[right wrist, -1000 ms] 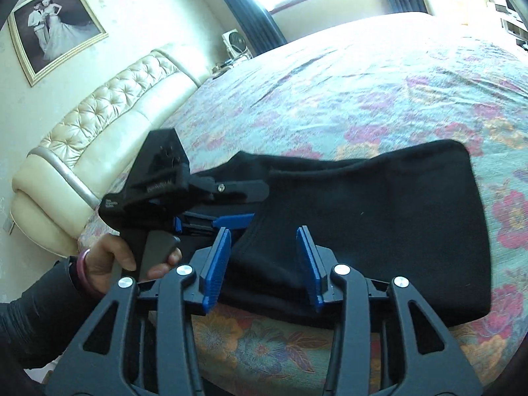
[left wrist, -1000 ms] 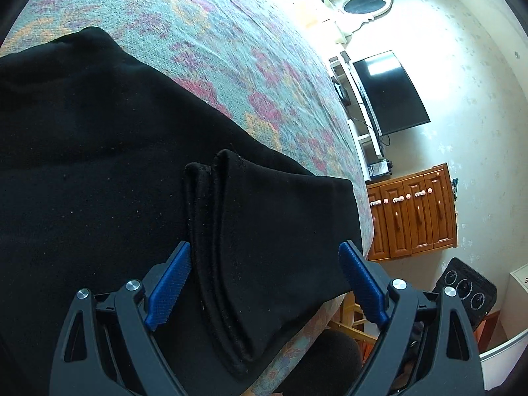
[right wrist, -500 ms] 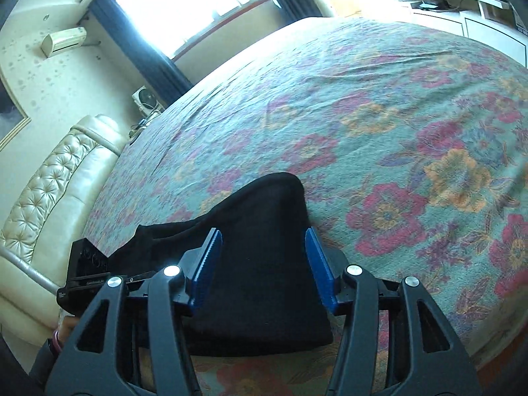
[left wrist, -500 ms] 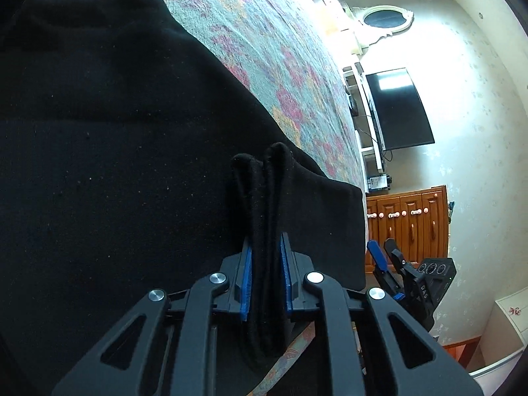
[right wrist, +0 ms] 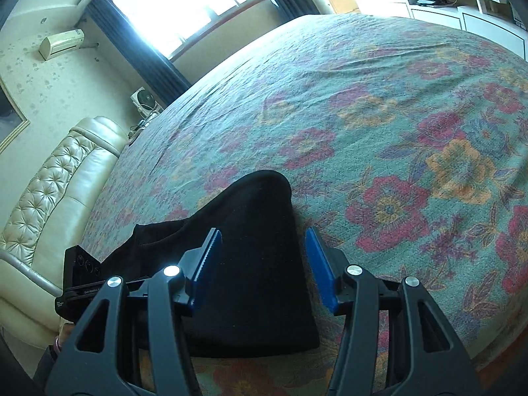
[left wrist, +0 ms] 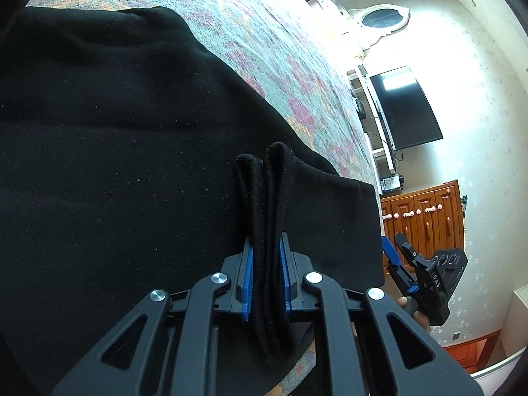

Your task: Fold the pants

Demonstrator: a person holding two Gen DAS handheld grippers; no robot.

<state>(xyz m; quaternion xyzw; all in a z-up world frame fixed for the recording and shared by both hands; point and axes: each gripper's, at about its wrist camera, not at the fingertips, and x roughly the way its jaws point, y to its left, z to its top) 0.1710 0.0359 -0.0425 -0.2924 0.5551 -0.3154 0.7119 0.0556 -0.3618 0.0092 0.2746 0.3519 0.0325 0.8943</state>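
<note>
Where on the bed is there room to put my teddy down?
The flowered bedspread is bare from the black pants out toward the window and the white shelves. The crowded spot is the near edge by the cream headboard, where the pants lie, the left gripper pinches them and the right gripper hovers open.

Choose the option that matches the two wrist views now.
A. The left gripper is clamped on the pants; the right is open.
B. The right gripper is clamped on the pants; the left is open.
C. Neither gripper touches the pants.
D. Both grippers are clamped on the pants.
A: the left gripper pinches bunched layers of the pants, while the right gripper has its fingers spread apart over the fabric.
</note>
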